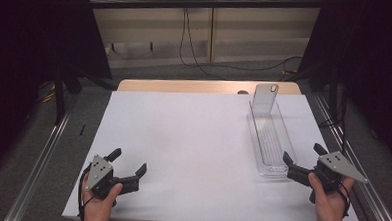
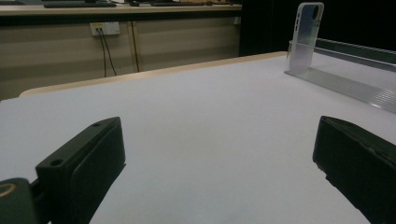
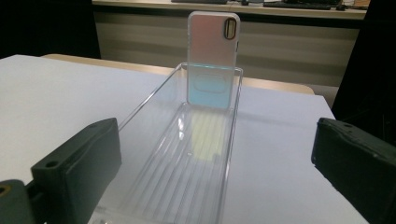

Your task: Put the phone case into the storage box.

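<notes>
A translucent phone case [image 3: 213, 60] is stood upright in a ribbed clear tray [image 3: 140, 107]; both grippers [image 1: 127, 163] [image 1: 302, 157] are held wide open, empty.

A phone case [image 3: 213, 60] is seen upright at the far end of a clear tray [image 3: 140, 109], framed by wide-apart jaws.

Phone case [image 1: 264, 97] stands upright at tray's [image 1: 283, 134] far end, on table's [image 1: 182, 140] right side, w/ right gripper [image 1: 298, 164] at tray's near end.
</notes>
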